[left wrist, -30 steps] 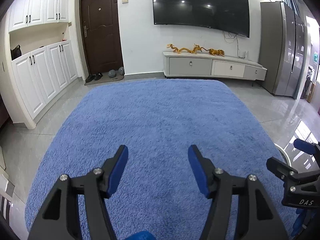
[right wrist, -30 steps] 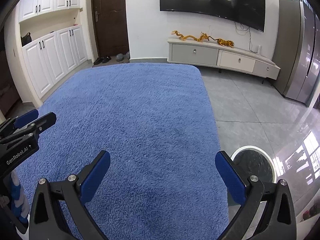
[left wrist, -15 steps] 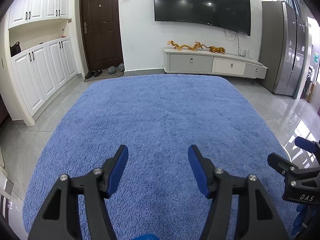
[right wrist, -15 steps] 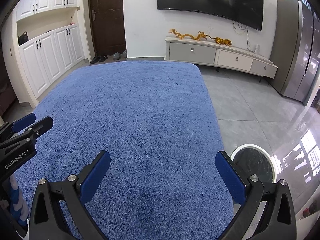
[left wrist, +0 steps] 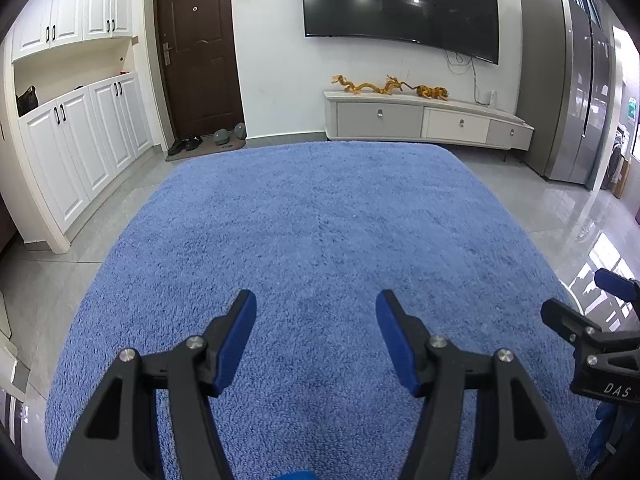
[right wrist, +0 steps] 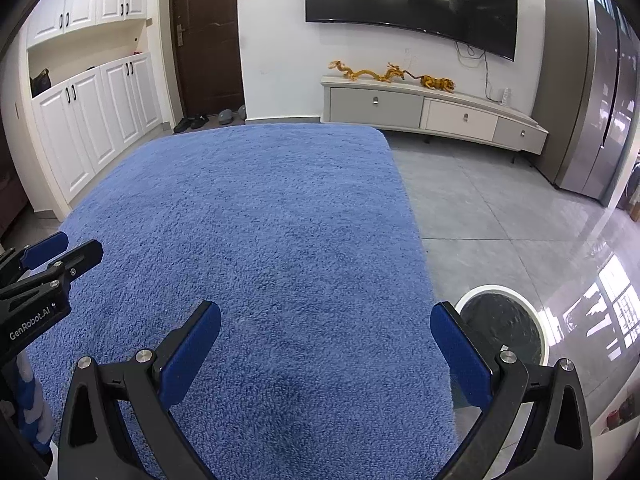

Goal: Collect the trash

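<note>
Both views look down over a blue shaggy rug [left wrist: 320,240] that lies bare, with no trash to be seen on it. My left gripper [left wrist: 316,300] hangs open over the rug's near part, nothing between its blue pads. My right gripper [right wrist: 326,310] is open wider, also with nothing in it, above the rug's right edge. A round white-rimmed bin [right wrist: 502,330] with a dark liner stands on the tiles just right of the rug, beside the right finger. Each gripper shows in the other's view: the right one [left wrist: 600,320] at the right edge, the left one [right wrist: 44,276] at the left edge.
Glossy grey floor tiles [right wrist: 500,220] surround the rug. A low TV cabinet [left wrist: 428,120] with golden figures stands at the far wall under a large TV [left wrist: 400,4]. White cupboards [left wrist: 76,148] line the left, a dark door [left wrist: 198,52] with shoes before it, a grey fridge [left wrist: 568,88] at right.
The views have shifted slightly, with the rug's far edge sitting a little lower in frame. Both grippers stay open and hold nothing.
</note>
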### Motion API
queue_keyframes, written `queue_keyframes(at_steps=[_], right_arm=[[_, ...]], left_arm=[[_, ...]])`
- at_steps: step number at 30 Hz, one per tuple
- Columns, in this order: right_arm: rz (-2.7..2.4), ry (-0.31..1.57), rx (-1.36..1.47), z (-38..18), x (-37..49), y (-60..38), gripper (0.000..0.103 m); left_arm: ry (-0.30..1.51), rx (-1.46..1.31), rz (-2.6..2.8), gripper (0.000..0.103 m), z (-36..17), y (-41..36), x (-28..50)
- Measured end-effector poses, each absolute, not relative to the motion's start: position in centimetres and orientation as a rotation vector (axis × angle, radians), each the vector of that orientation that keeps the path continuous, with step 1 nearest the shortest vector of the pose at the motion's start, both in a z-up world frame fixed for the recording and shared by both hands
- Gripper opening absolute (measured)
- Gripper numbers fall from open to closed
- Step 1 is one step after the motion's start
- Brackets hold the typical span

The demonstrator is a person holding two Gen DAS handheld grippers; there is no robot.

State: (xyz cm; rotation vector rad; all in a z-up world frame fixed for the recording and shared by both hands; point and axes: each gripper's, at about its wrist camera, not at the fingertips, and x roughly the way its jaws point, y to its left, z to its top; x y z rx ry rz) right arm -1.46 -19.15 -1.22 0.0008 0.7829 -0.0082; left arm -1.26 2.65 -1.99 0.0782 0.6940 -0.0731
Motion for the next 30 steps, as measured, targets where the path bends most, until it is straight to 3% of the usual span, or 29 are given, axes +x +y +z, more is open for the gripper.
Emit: queue_keyframes(at_steps=[30], right_arm=[[-0.077,0.744,0.019,-1.0,-2.4,-22.4,0.102]], left_arm=[[0.709,0.154,-0.114,0.061,-2.2,0.0,-1.8]])
